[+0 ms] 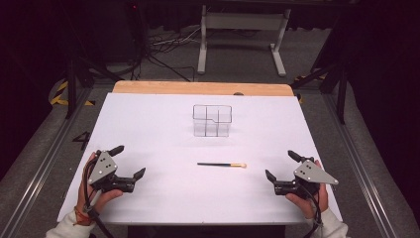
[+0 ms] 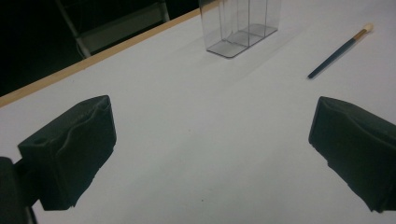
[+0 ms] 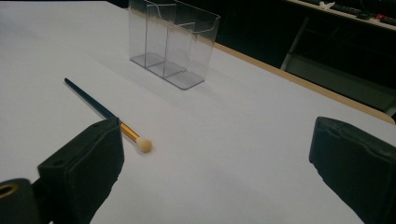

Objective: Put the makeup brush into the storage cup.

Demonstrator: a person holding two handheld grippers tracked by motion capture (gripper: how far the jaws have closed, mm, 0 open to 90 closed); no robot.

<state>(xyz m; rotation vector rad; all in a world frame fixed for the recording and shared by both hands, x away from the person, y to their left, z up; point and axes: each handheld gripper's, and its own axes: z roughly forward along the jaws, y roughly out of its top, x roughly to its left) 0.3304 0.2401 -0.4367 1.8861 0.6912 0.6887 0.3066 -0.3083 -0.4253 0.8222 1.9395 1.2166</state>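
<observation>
1. Two grippers rest low on the white table (image 1: 148, 119), one at each bottom corner of the high view: the left gripper (image 1: 130, 162) at lower left, the right gripper (image 1: 280, 166) at lower right. Both have their jaws spread wide with nothing between them.
2. Between them, just right of the frame's centre in the high view, lies a small makeup brush (image 1: 222, 164), flat on the table, its dark handle pointing left and its pale tip pointing right. It lies well apart from the left gripper and nearer the right one.
3. Above the brush in that view, toward the table's far edge, stands a clear plastic organizer (image 1: 212, 120) with several compartments, upright and empty as far as I can see.
4. Seen from the right gripper view, the brush (image 3: 105, 113) runs from upper left down behind the left-hand jaw, gold ferrule and rounded tip showing just past it.
5. My guess is that the brush is very light, stiff and thin, so it may roll or skid on the smooth surface when nudged.
6. Best hold, I'd judge, is across the dark handle near its middle, away from the soft tip, with the jaws coming down on either side.
</observation>
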